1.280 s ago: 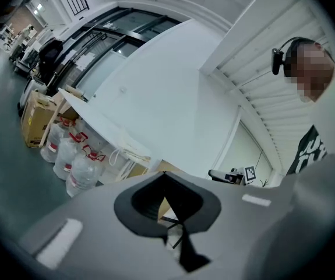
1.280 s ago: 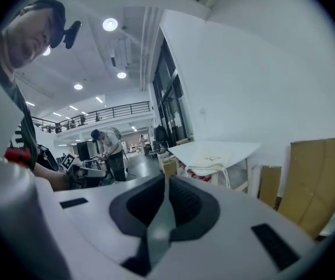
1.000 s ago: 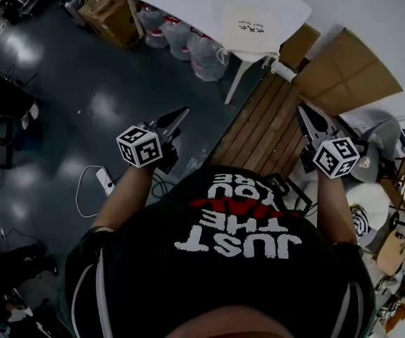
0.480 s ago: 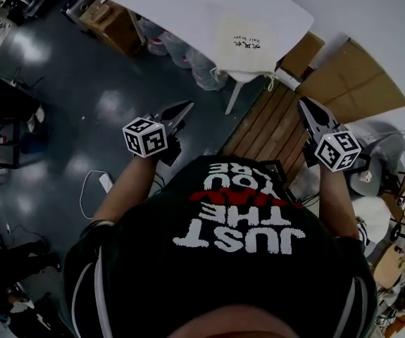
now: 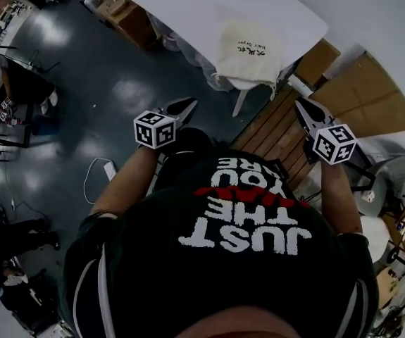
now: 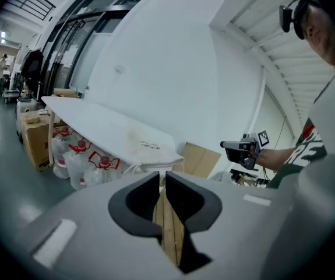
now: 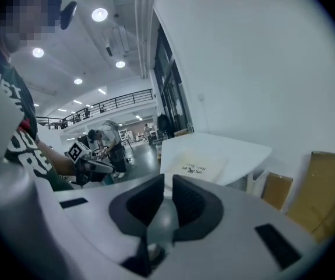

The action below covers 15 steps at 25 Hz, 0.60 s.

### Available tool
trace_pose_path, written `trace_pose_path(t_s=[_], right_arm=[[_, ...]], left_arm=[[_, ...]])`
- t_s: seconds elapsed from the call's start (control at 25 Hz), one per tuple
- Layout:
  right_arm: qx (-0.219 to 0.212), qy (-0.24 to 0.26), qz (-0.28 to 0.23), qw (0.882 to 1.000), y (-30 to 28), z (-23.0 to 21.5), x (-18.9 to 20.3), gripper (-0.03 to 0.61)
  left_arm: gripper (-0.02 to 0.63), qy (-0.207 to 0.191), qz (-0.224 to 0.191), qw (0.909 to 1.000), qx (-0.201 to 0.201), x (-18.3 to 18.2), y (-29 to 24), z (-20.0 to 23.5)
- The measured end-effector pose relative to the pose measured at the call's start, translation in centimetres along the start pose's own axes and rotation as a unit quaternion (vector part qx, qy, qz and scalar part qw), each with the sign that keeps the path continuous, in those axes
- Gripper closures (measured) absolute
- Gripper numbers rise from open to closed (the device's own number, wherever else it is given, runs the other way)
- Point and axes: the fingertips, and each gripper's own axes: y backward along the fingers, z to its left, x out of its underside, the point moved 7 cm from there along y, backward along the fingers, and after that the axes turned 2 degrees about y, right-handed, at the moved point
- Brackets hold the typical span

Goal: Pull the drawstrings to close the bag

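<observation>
cream cloth bag (image 5: 248, 48), likely soft, light, limp: lies flat at the near edge of the white table (image 5: 188, 5), cords (image 6: 136, 168) dangling there. you hold left gripper (image 5: 187, 105) and right gripper (image 5: 303, 107) pressed together, empty, short of it. take one thin cord per gripper.

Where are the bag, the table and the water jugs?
bag (image 5: 248, 48), head view, middle of its cream cloth.
table (image 5: 188, 5), head view, bare white top.
water jugs (image 6: 74, 161), left gripper view, one jug's body under the table.

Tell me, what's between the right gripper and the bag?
Head view: just wooden floor boards below, then the table edge, between the right gripper and the bag. Nothing blocks it.
</observation>
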Motion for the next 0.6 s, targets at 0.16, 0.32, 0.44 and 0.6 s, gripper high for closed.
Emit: trace_pose_path(t_s=[0.16, 0.32, 0.44, 0.6], right_arm=[[0.005, -0.001, 0.043, 0.999, -1.6, -1.1, 2.2, 0.568], [0.025, -0.019, 0.074, 0.997, -2.7, -1.8, 3.6, 0.568], [0.04, -0.028, 0.096, 0.994, -3.2, -2.1, 4.3, 0.568], [0.055, -0.039, 0.112, 0.991, -3.8, -2.5, 5.6, 0.568]], left_arm=[[0.549, -0.03, 0.048, 0.9984, -0.002, 1.1, -3.6, 2.4], [0.492, -0.057, 0.115, 0.9915, 0.019, 2.9, -8.6, 5.3], [0.465, -0.062, 0.142, 0.9873, 0.032, 4.3, -12.6, 7.2], [0.446, -0.073, 0.145, 0.986, 0.037, 5.0, -16.8, 9.3]])
